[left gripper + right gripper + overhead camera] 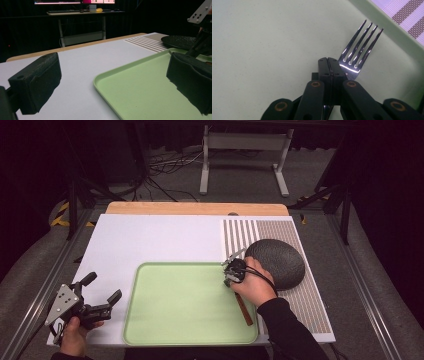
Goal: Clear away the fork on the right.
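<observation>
- Right gripper (329,61): jaws pressed together on the neck of a metal fork (358,50); tines project up and to the right past the jaw tips in the right gripper view.
- Fork location: held over the right part of the green tray (150,320), near its right rim. Whether the tines touch the tray floor cannot be told.
- In the high view the right gripper (231,270) sits at the tray's right edge, with the fork's wooden handle trailing back under the hand.
- Judgement: the low grip near the tines suits laying the fork flat in the tray.
- Dark round plate (277,262) rests on the striped placemat (310,305), just right of the tray.
- Left gripper (102,292): jaws spread, empty, parked on the white tabletop (150,240) left of the tray, well apart from the fork.
</observation>
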